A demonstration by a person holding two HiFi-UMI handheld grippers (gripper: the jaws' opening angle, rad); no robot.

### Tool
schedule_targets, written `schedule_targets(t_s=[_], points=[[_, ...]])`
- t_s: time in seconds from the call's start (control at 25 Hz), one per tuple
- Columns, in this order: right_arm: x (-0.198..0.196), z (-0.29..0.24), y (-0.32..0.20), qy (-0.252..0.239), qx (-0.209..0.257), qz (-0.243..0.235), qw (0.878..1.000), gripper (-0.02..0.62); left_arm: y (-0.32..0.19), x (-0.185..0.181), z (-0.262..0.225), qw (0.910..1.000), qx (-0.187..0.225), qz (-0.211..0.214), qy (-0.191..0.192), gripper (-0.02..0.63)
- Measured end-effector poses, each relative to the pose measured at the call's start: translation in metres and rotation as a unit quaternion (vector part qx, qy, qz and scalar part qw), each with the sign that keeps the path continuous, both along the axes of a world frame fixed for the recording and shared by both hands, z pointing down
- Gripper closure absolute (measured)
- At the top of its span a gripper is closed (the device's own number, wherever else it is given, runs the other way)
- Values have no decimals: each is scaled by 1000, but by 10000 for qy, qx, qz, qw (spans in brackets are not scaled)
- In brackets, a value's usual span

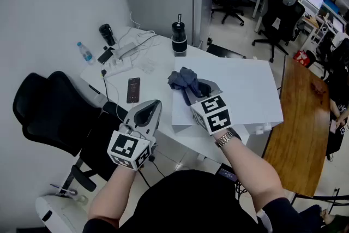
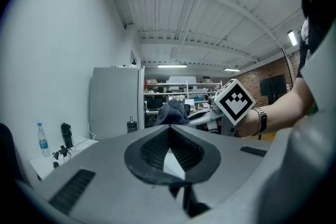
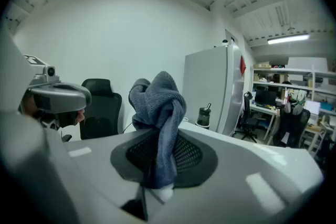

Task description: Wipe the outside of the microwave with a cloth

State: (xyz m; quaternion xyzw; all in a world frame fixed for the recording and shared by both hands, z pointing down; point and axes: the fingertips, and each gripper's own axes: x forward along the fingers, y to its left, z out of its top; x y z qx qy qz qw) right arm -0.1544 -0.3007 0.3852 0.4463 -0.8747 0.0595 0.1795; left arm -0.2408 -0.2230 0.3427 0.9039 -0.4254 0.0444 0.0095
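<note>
The left claw is pressed together on nothing. It hovers just off the near left corner of the microwave, pointing away towards the far side of the white table, and seems to have no part in the work yet.

Just right of it, the grey-blue cloth lies bunched on the microwave's top, close to the left edge. The right claw is pinching it, tilted a little downward. In the right gripper view the cloth rises from the pads as a twisted wad. Its long axis runs out along the claw, and a short tail hangs down between the pads.

The microwave is a white box on the table. Its long axis runs left to right across the scene, and its flat top faces up. I cannot tell which side carries the door.

The step in hand looks like wiping the top panel, with the wad at the left end. The next move probably calls for pressing the cloth flat and sweeping it right along the long axis. The grip must stay firm so the wad does not slip out. The sides would come after.
</note>
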Motion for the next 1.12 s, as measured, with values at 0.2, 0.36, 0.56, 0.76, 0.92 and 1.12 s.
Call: schedule_targets(t_s=[0.2, 0.36, 0.56, 0.76, 0.92, 1.12], points=[[-19, 25, -17, 354, -300, -101, 9989, 523, -14, -13, 10, 9999, -114, -45, 16, 601], [-24, 36, -22, 618, -571, -202, 9963, 525, -22, -11, 13, 9999, -161, 16, 31, 601], [-20, 43, -25, 861, -716, -249, 9934, 526, -31, -3, 15, 9998, -147, 140, 43, 601], [-15, 44, -24, 866, -793, -255, 9927, 528, -37, 5, 14, 9995, -120, 265, 80, 601], [0, 45, -26, 865, -833, -112, 9927, 528, -41, 9, 15, 9993, -125, 331, 127, 601], [29, 44, -25, 950, -858, 141, 9917, 526, -42, 24, 11, 9986, -132, 473, 187, 601]])
